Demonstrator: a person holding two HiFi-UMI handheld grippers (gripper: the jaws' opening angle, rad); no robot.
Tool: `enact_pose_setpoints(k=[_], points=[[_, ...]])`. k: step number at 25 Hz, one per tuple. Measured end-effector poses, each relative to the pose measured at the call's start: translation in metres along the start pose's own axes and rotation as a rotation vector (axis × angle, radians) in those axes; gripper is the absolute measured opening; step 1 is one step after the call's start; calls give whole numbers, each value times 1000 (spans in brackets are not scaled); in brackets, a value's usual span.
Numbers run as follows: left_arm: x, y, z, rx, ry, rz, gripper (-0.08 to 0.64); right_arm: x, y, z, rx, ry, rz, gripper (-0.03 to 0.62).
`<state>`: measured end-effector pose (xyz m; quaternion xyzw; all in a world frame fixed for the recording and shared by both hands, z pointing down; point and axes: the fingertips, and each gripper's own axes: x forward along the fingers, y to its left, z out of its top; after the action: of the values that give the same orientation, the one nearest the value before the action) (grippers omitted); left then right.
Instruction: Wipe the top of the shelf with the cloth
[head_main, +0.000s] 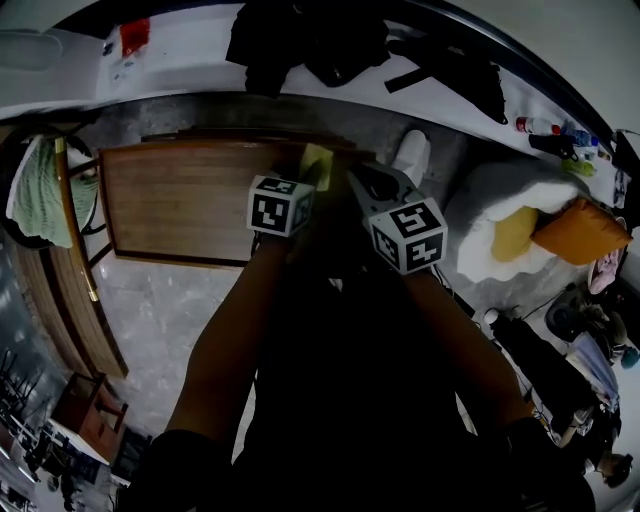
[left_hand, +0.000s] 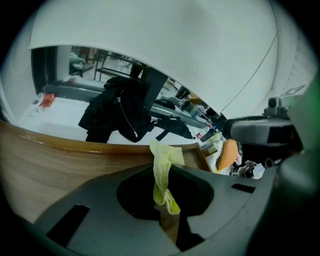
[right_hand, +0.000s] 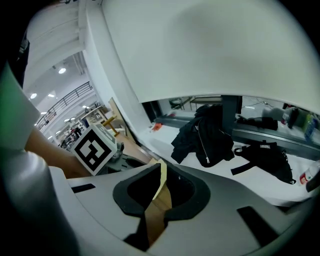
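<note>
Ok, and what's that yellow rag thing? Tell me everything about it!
The cloth is thin, soft and pale yellow-green, twisted into a crumpled rope. The left gripper pinches one end, so the rest sticks out loosely. A thin edge also sits between the jaws of the right gripper. It is held over the wooden shelf top.

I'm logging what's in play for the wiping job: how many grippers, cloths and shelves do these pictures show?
Grippers: 2, the left gripper and the right gripper
Yellow cloth: 1
Wooden shelf: 1
Total: 4
</note>
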<state>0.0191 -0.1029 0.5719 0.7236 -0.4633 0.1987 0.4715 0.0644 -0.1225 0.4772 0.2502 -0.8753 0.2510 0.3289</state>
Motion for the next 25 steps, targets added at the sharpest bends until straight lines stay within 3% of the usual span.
enact_pose_setpoints(k=[25], points=[[-152,238,-12,-78,-65,278,34,62,102,-5,-66,74,37,43]])
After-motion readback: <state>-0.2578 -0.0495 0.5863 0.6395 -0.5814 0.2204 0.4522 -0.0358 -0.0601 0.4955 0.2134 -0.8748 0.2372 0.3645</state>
